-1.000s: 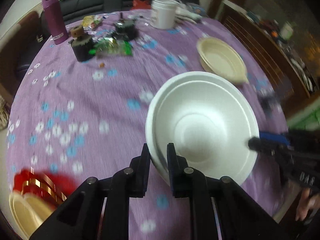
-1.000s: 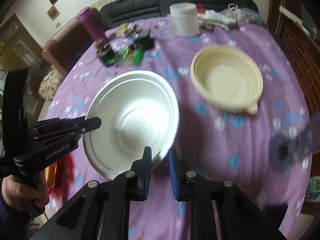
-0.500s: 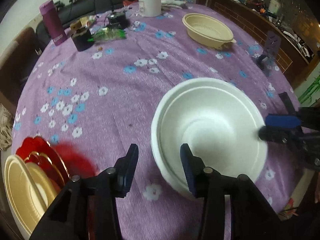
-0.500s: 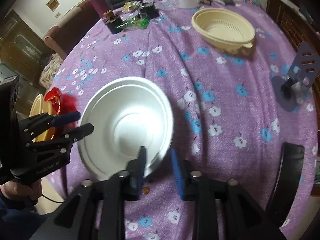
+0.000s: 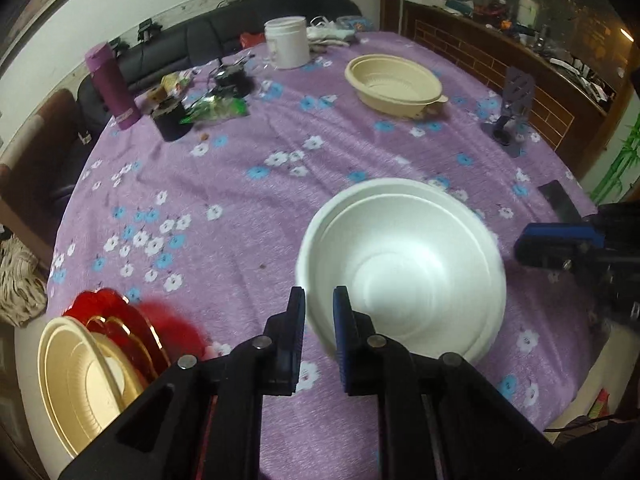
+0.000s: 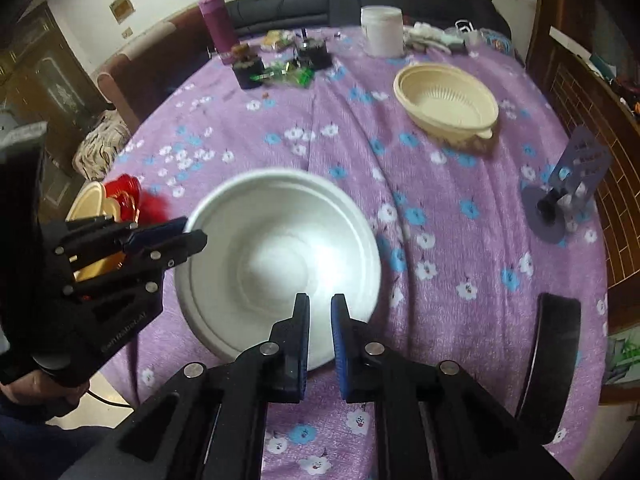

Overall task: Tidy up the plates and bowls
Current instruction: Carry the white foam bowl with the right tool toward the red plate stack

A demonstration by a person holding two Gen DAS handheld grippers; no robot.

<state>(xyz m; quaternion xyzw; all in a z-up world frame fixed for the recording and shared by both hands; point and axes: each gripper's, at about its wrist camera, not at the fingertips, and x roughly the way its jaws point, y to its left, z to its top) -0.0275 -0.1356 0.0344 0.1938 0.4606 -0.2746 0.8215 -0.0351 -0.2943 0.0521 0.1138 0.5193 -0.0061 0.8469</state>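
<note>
A white foam bowl (image 5: 400, 272), seemingly two nested, sits blurred over the purple flowered tablecloth (image 5: 240, 200) near the front edge. My left gripper (image 5: 319, 300) has its jaws closing on the bowl's left rim, which shows white between the pads. The right gripper (image 6: 320, 308) pinches the near rim of the same bowl (image 6: 280, 256). Each gripper shows in the other's view: the left gripper (image 6: 192, 232) and the right gripper (image 5: 520, 244). A cream bowl (image 5: 394, 82) stands at the far right. Cream and red plates (image 5: 80, 360) are stacked at the near left edge.
At the back stand a purple flask (image 5: 112, 84), a white jar (image 5: 287, 48), a black pot (image 5: 170, 118) and green wrappers (image 5: 218, 110). A grey phone stand (image 5: 516, 108) and a dark flat object (image 6: 554, 364) sit at the right edge. A sofa lies behind the table.
Both grippers opened off the rim half a second ago and have shut on it again. The bowl and both grippers have come toward the near table edge, away from the cream bowl.
</note>
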